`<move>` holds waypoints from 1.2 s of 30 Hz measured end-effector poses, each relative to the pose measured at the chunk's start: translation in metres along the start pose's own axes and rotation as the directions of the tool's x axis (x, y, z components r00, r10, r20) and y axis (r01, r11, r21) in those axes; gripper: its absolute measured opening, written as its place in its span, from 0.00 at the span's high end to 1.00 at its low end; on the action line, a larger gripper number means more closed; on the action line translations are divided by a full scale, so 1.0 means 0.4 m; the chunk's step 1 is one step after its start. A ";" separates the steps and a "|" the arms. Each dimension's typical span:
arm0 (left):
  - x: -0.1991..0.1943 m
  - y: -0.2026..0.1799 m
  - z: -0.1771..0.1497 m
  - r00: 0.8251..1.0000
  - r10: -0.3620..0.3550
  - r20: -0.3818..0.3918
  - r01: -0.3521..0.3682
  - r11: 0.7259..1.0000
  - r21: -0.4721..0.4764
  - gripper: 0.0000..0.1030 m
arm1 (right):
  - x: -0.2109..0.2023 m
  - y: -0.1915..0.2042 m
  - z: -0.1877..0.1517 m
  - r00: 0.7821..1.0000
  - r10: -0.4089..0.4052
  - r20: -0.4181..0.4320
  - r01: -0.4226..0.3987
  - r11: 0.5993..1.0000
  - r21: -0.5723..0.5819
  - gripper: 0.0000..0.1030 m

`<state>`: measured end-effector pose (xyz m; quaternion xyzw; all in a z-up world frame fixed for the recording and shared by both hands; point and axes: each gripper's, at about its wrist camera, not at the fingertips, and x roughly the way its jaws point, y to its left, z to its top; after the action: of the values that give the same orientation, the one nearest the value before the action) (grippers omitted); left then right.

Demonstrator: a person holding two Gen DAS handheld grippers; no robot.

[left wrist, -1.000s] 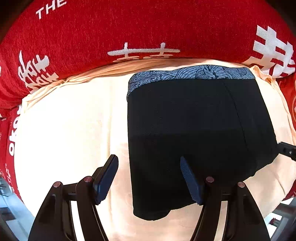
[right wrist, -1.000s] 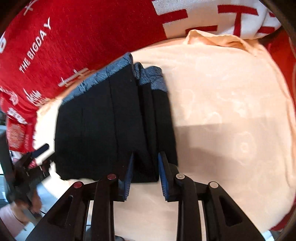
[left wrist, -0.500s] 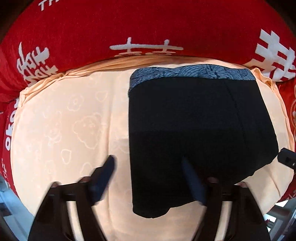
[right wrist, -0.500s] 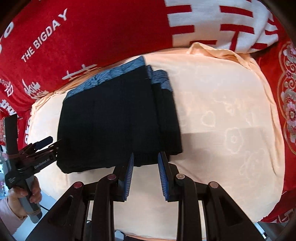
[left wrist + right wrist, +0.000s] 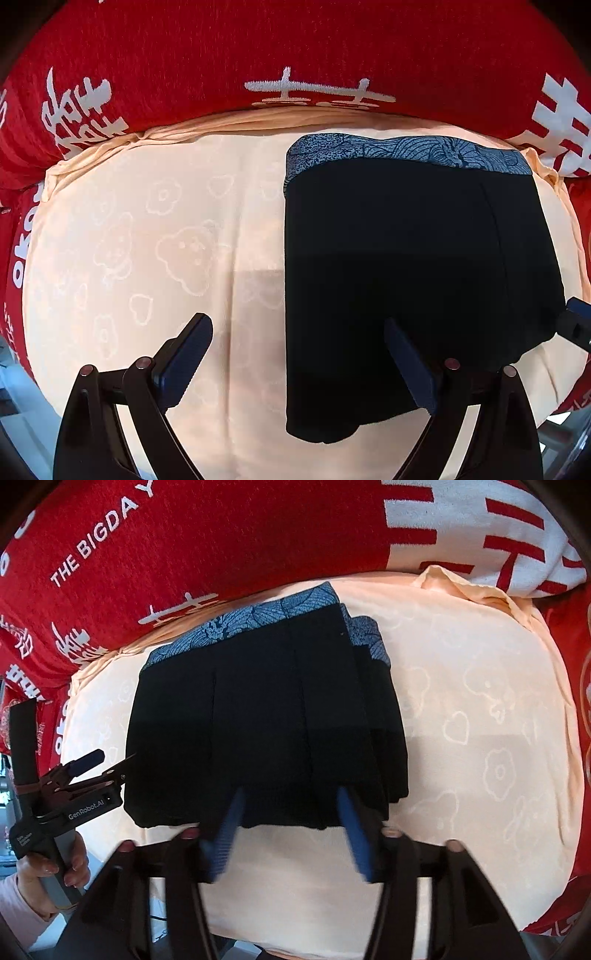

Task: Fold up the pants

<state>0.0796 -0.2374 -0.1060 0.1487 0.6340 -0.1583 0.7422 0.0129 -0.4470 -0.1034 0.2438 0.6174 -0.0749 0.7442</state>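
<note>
Both grippers are opening and hold nothing: left gripper [image 5: 297, 350] stands wide over the folded black pants [image 5: 406, 280], right gripper [image 5: 288, 834] at their hem, on the peach sheet [image 5: 147, 229].

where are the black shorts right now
The black shorts lie folded on the peach cushion, right of centre in the left wrist view, patterned waistband toward the red blanket.
</note>
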 end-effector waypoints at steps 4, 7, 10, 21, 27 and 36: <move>0.006 0.010 0.010 1.000 -0.020 -0.004 0.020 1.000 -0.001 0.08 | 0.004 -0.022 0.010 1.000 0.002 -0.001 -0.002 1.000 0.028 0.26; 0.014 0.026 0.019 0.999 -0.050 -0.013 0.049 0.999 -0.017 0.08 | 0.006 -0.044 0.017 1.000 0.012 0.000 -0.012 0.999 0.046 0.25; 0.025 0.036 0.031 0.998 -0.065 -0.019 0.064 0.998 -0.021 0.08 | 0.003 -0.062 0.019 1.000 0.024 0.018 -0.024 0.999 0.031 0.23; 0.059 0.111 0.093 0.967 -0.251 -0.053 0.244 0.963 -0.113 0.01 | 0.035 -0.152 0.039 0.995 0.096 -0.009 -0.095 0.992 0.083 0.16; 0.109 0.114 0.115 0.932 -0.350 -0.091 0.338 0.933 -0.126 0.01 | 0.085 -0.218 0.070 0.971 0.237 -0.027 -0.231 0.963 0.139 0.16; 0.153 0.087 0.127 0.896 -0.433 -0.097 0.423 0.899 -0.112 0.01 | 0.180 -0.295 0.109 0.904 0.424 -0.059 -0.403 0.890 0.215 0.15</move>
<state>0.1486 -0.2302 -0.1582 -0.0182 0.7008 -0.2804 0.6557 0.0189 -0.5557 -0.1989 0.4460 0.5789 0.0371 0.6816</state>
